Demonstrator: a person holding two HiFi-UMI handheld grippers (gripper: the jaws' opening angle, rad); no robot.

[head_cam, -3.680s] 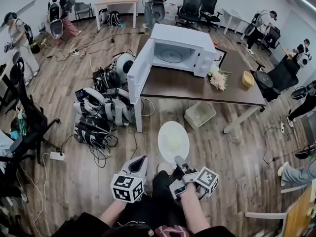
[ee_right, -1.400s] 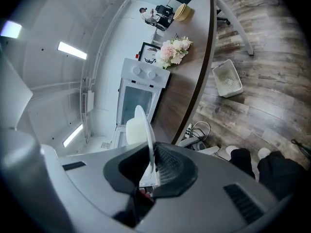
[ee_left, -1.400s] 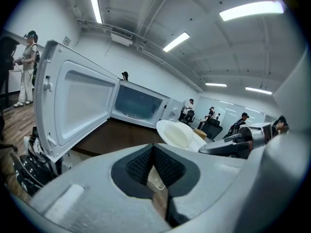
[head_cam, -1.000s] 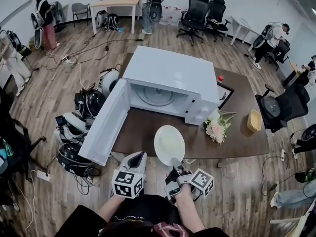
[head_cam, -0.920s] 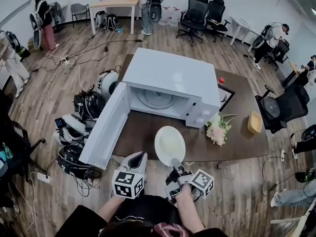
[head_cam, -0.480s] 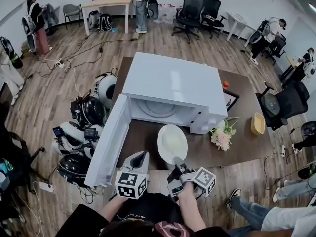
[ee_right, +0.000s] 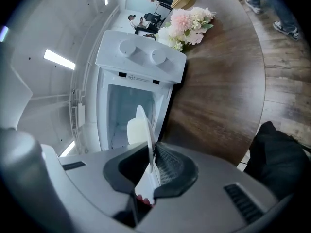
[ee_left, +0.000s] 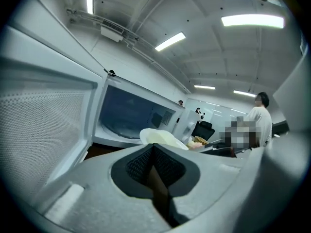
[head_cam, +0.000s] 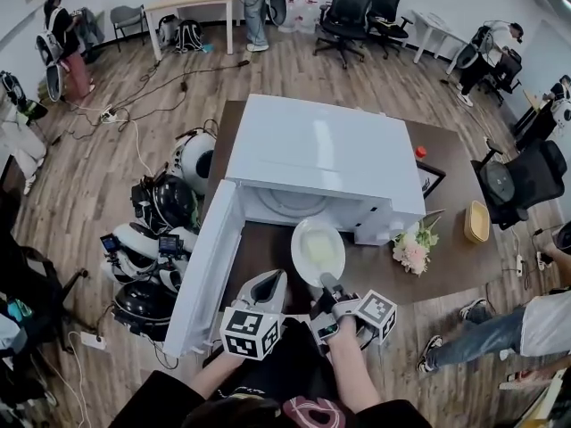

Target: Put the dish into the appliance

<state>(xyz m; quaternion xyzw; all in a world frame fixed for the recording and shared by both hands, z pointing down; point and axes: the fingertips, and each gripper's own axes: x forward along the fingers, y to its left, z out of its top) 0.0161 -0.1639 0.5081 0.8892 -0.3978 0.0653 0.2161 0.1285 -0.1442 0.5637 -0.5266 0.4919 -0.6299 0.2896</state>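
Note:
A white microwave [head_cam: 321, 154] stands on the brown table [head_cam: 379, 273] with its door [head_cam: 203, 275] swung open to the left. My right gripper [head_cam: 328, 285] is shut on the near rim of a white dish [head_cam: 318, 250], which hovers just in front of the open cavity. In the right gripper view the dish [ee_right: 145, 129] stands edge-on between the pads of the right gripper [ee_right: 151, 152], pointing at the cavity [ee_right: 131, 106]. My left gripper [head_cam: 268, 289] is shut and empty beside the door. The left gripper view shows the dish [ee_left: 163, 137] before the cavity [ee_left: 129, 118].
Pink flowers [head_cam: 413, 250] lie on the table right of the microwave, with a yellow bowl [head_cam: 475, 223] farther right. Helmets and gear [head_cam: 161, 230] are piled on the floor left of the door. A person's legs [head_cam: 500, 328] stand at the right.
I have come closer to the microwave. The dish in my right gripper has moved forward from over the table edge to the mouth of the cavity. The left gripper moved along beside it.

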